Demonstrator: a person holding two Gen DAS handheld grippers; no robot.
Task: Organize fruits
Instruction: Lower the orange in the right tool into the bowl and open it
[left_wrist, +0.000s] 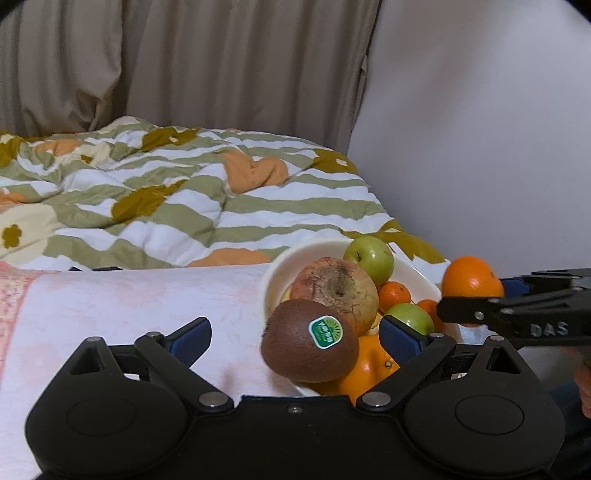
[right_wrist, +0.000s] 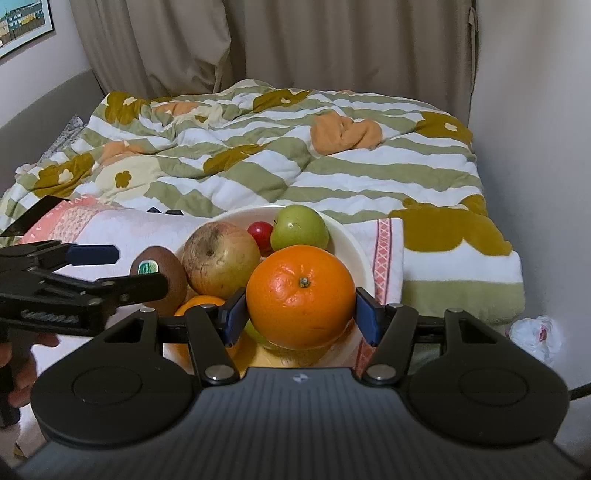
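Right gripper clamped on a large orange above the white fruit bowl, left gripper jaws spread wide, kiwi between them, untouched by either pad, resting on the bowl's edge

The left gripper points downward with its jaws spread wide, pads pressing on nothing. The right gripper also tilts downward, jaws closed on both sides of an orange. A hand grips the left gripper's handle at the near left.
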